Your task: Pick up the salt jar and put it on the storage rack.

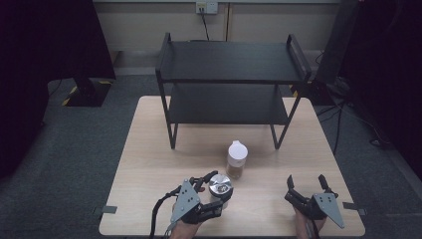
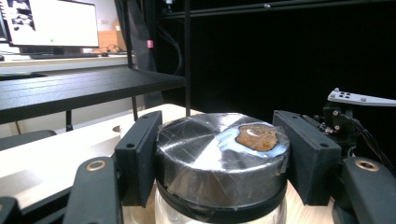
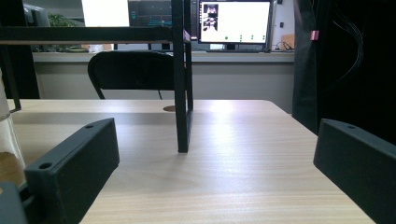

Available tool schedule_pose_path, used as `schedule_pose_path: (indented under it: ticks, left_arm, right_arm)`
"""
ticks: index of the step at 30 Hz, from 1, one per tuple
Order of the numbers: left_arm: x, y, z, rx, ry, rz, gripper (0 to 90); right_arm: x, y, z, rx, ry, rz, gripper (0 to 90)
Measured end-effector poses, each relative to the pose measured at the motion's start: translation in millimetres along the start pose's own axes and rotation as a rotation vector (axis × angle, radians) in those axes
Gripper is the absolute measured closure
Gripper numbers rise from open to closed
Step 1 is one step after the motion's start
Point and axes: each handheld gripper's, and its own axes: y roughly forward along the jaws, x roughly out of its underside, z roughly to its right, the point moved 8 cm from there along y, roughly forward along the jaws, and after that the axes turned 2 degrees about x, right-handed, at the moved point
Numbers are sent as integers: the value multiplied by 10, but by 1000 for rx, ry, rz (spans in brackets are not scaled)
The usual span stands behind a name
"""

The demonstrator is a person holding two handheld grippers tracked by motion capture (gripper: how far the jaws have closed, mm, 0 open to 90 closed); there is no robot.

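A glass jar with a taped silver lid (image 1: 220, 185) stands near the table's front edge. My left gripper (image 1: 216, 195) is shut on it, one jaw on each side of the silver lid (image 2: 219, 147), which has a brown smear. A second jar with a white lid (image 1: 237, 158) and brown contents stands just behind it; its glass side (image 3: 6, 154) is at the left edge of the right gripper view. My right gripper (image 1: 306, 181) rests open at the front right, and nothing lies between its fingers (image 3: 210, 158).
A black two-tier shelf rack (image 1: 231, 79) stands on the far half of the wooden table (image 1: 149, 149); one of its legs (image 3: 183, 116) rises ahead of the right gripper. The right gripper's grey plate (image 2: 359, 98) is at the right of the left gripper view.
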Motion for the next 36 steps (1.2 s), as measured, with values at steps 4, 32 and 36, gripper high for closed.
schedule_pose_path:
  ticks: [4, 32, 36]
  left_arm:
    - [-77, 27, -93, 26, -13, 1, 355]
    - [-1135, 313, -654, 121, 22, 31, 355]
    - [-1297, 335, -702, 110, 37, 31, 354]
  right_arm:
    - [0, 0, 1, -2, 0, 0, 0]
    - [0, -2, -8, 10, -1, 0, 0]
    - [0, -2, -8, 10, -1, -1, 0]
